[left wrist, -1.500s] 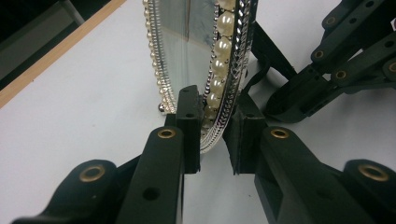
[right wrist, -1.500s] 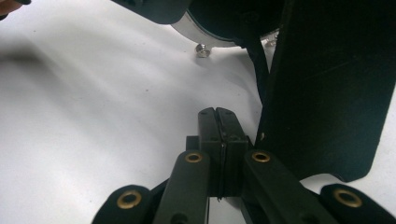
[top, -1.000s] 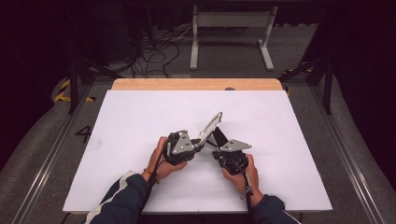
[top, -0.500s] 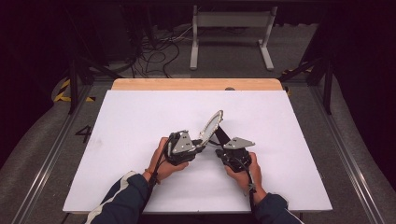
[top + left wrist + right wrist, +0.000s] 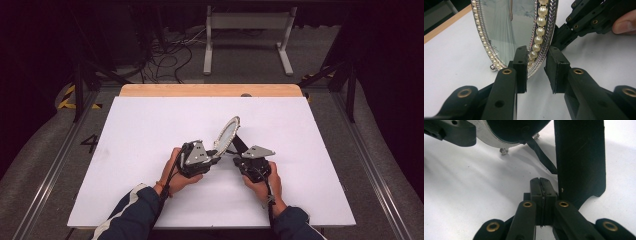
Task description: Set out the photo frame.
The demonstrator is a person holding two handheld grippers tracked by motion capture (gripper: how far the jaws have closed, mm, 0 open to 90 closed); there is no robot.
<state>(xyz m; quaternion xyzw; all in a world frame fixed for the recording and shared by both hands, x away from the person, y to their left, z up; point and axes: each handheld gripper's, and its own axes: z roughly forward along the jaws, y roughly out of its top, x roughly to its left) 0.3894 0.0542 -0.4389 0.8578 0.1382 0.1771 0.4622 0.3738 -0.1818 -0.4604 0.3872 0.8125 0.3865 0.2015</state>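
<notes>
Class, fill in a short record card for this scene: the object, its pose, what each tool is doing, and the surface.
Object: oval picture frame with a pearl-studded silver rim
Pose: standing tilted on the white table, its black back stand folded out
Left tool: jaws straddle the frame's lower rim, a gap showing at one pad
Right tool: jaws closed together, empty, beside the back stand
Surface: white sheet with a wooden strip at the far edge

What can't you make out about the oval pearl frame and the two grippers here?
- Oval frame: its top is cut off by the left gripper view's upper edge.
- Left gripper: the frame's rim sits between its jaws; whether both pads press it is unclear.
- Black back stand: cut off by the right gripper view's top edge.
- Right gripper: jaws together beside the stand.
</notes>
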